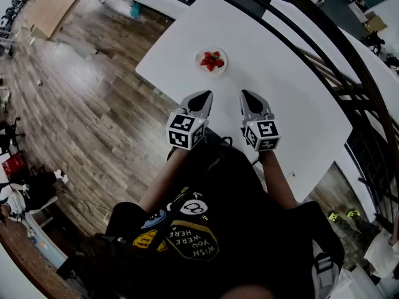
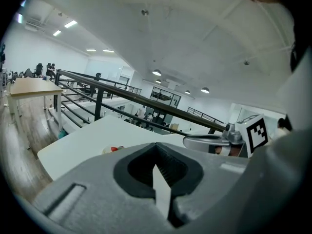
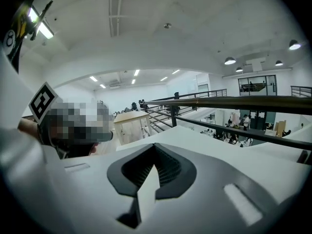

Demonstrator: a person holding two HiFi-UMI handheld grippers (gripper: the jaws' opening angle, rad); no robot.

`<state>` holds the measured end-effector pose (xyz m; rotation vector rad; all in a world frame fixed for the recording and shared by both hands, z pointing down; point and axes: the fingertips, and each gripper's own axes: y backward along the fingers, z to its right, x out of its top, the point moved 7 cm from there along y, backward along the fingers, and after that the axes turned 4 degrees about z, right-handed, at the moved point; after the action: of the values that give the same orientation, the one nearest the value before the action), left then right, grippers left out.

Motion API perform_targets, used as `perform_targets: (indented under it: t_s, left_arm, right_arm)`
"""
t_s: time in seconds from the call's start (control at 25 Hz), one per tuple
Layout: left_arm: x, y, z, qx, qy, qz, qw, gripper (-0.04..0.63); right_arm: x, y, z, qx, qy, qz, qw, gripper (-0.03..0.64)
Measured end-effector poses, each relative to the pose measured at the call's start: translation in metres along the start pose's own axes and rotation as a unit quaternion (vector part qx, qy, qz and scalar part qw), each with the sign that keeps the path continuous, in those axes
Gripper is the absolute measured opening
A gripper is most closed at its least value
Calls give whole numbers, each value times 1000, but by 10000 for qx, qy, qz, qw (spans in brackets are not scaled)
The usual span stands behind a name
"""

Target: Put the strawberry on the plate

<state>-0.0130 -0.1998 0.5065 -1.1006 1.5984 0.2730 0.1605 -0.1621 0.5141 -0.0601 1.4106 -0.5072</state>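
The person's dark shirt (image 1: pixel 206 185) bore a yellow patch (image 1: pixel 190 240) where "WISH", "WERE" and "HERE" could be read. Ahead, the left claw (image 1: pixel 201 96) and right claw (image 1: pixel 247 95) were each pressed together, empty, side by side over the white worktop (image 1: pixel 293 86). Beyond them, well apart, the strawberries (image 1: pixel 211 61) lay on the small plate (image 1: pixel 223 55).

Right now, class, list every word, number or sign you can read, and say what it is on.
"WISH", "WERE", "HERE": upside down on the person's black shirt; another word there is too small to read.
"8": on a round shirt patch.
The marker cubes carry square patterns only, no letters.
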Motion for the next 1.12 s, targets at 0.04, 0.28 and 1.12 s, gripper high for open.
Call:
perform_targets:
  t_s: [0.04, 0.28, 1.12]
  left_arm:
    - [2, 4, 0, -23, -36, 28, 10000, 2]
    - [15, 39, 8, -197, -147, 178, 9995, 2]
    - [-5, 133, 12, -402, -352, 494, 9973, 2]
  right_arm:
    - [1, 4, -3, -44, -30, 22, 10000, 5]
    - [16, 26, -35, -172, -165, 196, 9995, 3]
    - [0, 72, -124, -429, -65, 420, 9982, 5]
